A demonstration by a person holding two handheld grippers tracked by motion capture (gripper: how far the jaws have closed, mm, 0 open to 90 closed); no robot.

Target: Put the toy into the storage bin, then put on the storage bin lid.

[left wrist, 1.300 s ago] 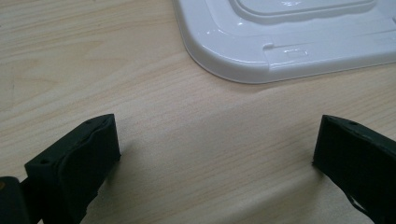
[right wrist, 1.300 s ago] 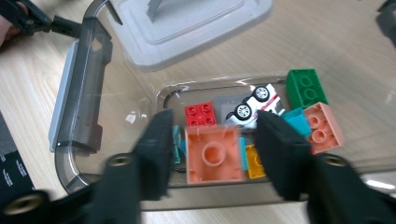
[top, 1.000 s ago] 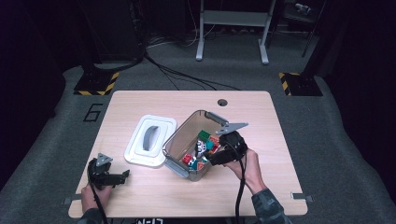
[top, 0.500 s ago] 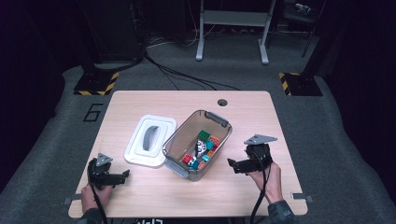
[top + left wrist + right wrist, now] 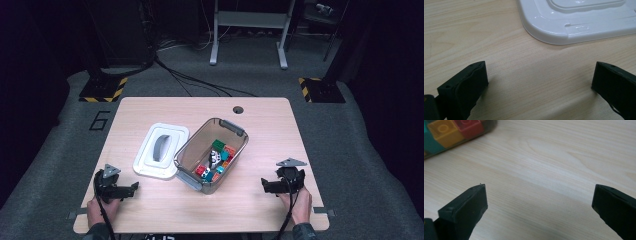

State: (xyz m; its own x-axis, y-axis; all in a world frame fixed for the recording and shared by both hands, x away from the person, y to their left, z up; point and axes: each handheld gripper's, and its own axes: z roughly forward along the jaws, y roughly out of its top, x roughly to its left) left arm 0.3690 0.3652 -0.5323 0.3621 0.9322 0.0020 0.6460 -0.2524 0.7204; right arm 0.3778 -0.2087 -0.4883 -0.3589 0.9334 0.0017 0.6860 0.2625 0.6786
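Note:
A clear grey plastic bin (image 5: 235,129) stands mid-table with several coloured bricks (image 5: 218,156) inside. Its white lid (image 5: 160,150) lies flat to its left. My left gripper (image 5: 133,188) rests low at the front left, jaws open and empty over bare wood; the lid's corner (image 5: 579,22) lies just ahead of it (image 5: 539,82). My right gripper (image 5: 264,186) sits at the front right, right of the bin, pointing left. Its jaws (image 5: 539,202) have just been opening and stand wide with nothing between them. Yellow and red bricks (image 5: 446,130) show through the bin wall ahead.
The wooden table (image 5: 150,112) has a cable hole (image 5: 238,109) at its far edge. Dark floor with cables and a metal stand (image 5: 247,35) lies beyond. Bare wood runs along the front between the two grippers.
My right gripper left the bin, moved right and toward the front edge, and sank to just above the table. The left gripper has stayed put.

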